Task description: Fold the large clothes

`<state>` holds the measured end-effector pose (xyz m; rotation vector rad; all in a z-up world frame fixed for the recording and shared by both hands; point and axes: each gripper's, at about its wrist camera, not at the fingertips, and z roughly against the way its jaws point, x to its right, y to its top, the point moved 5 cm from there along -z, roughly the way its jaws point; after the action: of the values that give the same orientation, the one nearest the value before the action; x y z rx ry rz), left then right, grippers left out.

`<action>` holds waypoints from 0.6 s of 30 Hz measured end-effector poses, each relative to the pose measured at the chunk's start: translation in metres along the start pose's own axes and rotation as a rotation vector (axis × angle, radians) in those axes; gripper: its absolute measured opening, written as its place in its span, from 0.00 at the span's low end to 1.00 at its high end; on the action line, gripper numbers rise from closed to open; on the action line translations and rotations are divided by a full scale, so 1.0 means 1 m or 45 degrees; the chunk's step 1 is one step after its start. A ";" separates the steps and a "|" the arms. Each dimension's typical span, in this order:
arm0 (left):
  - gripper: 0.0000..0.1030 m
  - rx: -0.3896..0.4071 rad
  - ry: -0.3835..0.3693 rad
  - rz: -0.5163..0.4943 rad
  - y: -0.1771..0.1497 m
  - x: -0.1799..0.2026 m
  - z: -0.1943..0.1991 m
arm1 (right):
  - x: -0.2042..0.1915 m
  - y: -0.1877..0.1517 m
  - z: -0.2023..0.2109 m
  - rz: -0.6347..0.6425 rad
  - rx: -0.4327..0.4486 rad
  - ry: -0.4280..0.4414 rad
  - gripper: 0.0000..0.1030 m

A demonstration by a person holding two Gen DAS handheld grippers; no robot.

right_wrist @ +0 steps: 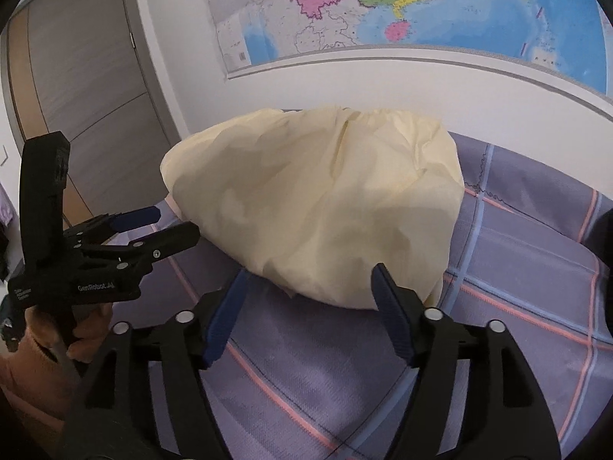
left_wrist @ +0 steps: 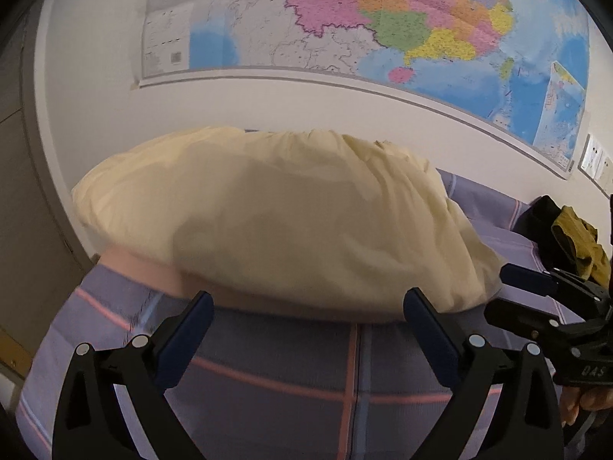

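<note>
A pale yellow garment [left_wrist: 276, 214] lies bunched in a rounded heap on the purple plaid bed sheet [left_wrist: 291, 375], over something pinkish at its lower left edge. My left gripper [left_wrist: 308, 304] is open and empty, its fingertips just short of the heap's near edge. In the right wrist view the same heap [right_wrist: 322, 207] lies ahead of my right gripper [right_wrist: 311, 281], which is open and empty at the heap's near edge. The left gripper [right_wrist: 172, 222] also shows there, to the left of the heap. The right gripper [left_wrist: 509, 291] shows at the right in the left wrist view.
A large wall map [left_wrist: 383, 23] hangs on the white wall behind the bed. A pile of dark and olive clothes [left_wrist: 567, 237] lies at the far right on the bed. A wardrobe door [right_wrist: 88, 88] stands at the left. Wall sockets [left_wrist: 595, 161] are at the right.
</note>
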<state>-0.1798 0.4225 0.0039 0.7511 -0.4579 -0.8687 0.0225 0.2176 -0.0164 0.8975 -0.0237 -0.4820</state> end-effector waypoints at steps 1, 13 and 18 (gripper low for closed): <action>0.93 0.001 0.001 0.003 -0.002 0.000 0.001 | -0.002 -0.001 0.001 0.000 0.005 0.003 0.68; 0.93 0.071 0.049 0.005 -0.018 0.016 0.042 | -0.022 -0.021 0.025 0.022 0.065 -0.005 0.95; 0.93 0.101 0.060 0.015 -0.026 0.018 0.052 | -0.025 -0.028 0.030 0.030 0.071 -0.019 0.95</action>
<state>-0.2159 0.3763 0.0197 0.8394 -0.4566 -0.8242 -0.0175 0.1915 -0.0141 0.9474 -0.0616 -0.4681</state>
